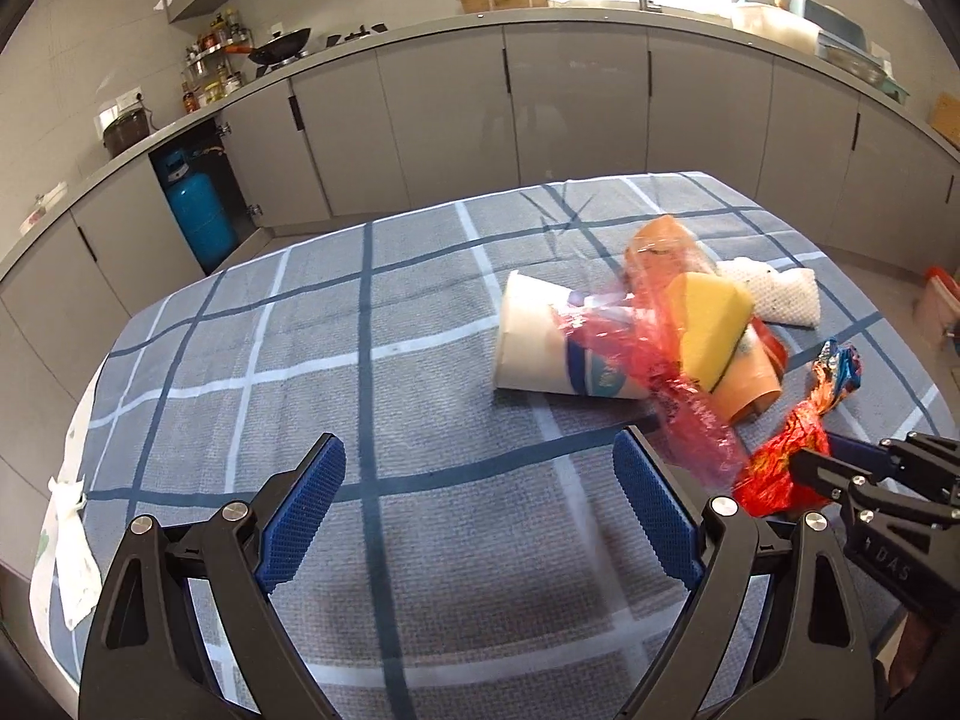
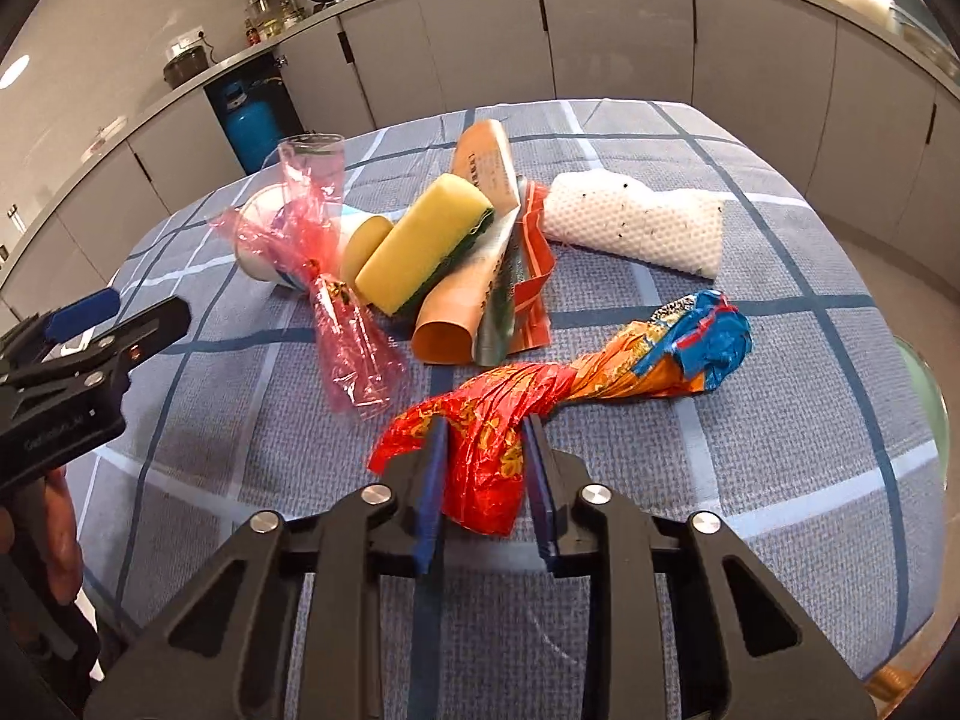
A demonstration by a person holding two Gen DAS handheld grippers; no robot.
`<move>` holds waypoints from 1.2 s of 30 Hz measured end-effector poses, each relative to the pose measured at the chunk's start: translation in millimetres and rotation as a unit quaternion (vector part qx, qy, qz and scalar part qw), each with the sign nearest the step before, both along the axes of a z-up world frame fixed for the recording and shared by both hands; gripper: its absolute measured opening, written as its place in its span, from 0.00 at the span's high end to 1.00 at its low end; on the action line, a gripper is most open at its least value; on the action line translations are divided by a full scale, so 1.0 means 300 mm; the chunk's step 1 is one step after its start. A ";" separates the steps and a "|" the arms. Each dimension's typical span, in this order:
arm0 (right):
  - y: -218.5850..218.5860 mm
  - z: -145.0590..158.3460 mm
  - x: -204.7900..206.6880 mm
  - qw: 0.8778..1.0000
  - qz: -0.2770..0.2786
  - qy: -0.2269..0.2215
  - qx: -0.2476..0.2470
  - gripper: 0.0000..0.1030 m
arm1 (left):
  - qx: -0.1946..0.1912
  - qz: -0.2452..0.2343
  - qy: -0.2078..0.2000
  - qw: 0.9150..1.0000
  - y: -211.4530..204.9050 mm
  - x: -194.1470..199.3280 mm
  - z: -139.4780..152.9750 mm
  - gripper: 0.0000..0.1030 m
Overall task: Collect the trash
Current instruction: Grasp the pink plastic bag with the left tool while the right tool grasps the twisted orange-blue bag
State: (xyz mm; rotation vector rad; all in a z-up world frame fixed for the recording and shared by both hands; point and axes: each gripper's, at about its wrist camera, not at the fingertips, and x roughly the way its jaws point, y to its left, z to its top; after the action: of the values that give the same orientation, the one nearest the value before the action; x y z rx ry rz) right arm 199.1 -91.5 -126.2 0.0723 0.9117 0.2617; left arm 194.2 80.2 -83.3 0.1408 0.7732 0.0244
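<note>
1. While the right gripper [image 2: 485,456] is pinching the red end of the twisted foil wrapper [image 2: 558,396], its fingers [image 2: 433,480] are closed on that crumpled plastic, with the orange-and-blue tail trailing away toward the far right of the bench [image 2: 780,480].
2. Left of the wrapper, the left gripper [image 1: 480,504] is hovering over bare checked cloth, fingers [image 1: 306,510] spread wide and holding nothing.
3. Beyond the wrapper, the rest of the trash is lying in a loose heap: a pink cellophane bag [image 2: 336,312], a white paper cup [image 2: 264,246] on its side, a yellow sponge [image 2: 420,240] resting on an orange packet [image 2: 468,276], and a white foam net [image 2: 636,222] farther back and right.
4. Judging by the grip, the step in hand is lifting the wrapper clear; raising it straight up before carrying it should be keeping the tail from dragging across the cellophane just beside it.
5. Since thin foil is likely slipping easily, squeezing firmly on the bunched part seems wiser than on a loose edge.
6. No bin is clearly showing in either view, so the drop point cannot be told.
</note>
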 end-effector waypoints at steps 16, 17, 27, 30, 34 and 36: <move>-0.149 0.016 -0.093 0.999 -0.025 -0.036 -0.013 0.84 | -0.003 -0.051 0.018 0.999 -0.255 0.058 -0.050 0.13; -0.155 0.016 -0.093 0.999 -0.025 -0.037 -0.012 0.84 | -0.002 -0.050 0.021 0.999 -0.264 0.066 -0.062 0.13; -0.193 0.002 -0.104 0.999 -0.025 -0.044 0.001 0.84 | -0.008 -0.049 0.064 0.997 -0.289 0.098 -0.144 0.63; -0.189 0.007 -0.108 0.999 -0.023 -0.047 0.000 0.84 | -0.007 -0.048 0.065 0.997 -0.276 0.082 -0.145 0.71; -0.176 0.023 -0.119 0.998 -0.020 -0.057 -0.005 0.84 | -0.006 -0.048 0.059 0.997 -0.248 0.053 -0.127 0.76; -0.173 0.033 -0.122 0.998 -0.020 -0.064 -0.008 0.84 | -0.006 -0.045 0.052 0.998 -0.232 0.039 -0.107 0.77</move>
State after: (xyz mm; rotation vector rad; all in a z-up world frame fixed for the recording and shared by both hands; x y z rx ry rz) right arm 162.4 -143.4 -116.2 0.0581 0.7852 0.2199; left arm 205.8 10.6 -115.3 0.1660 0.8704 -0.0734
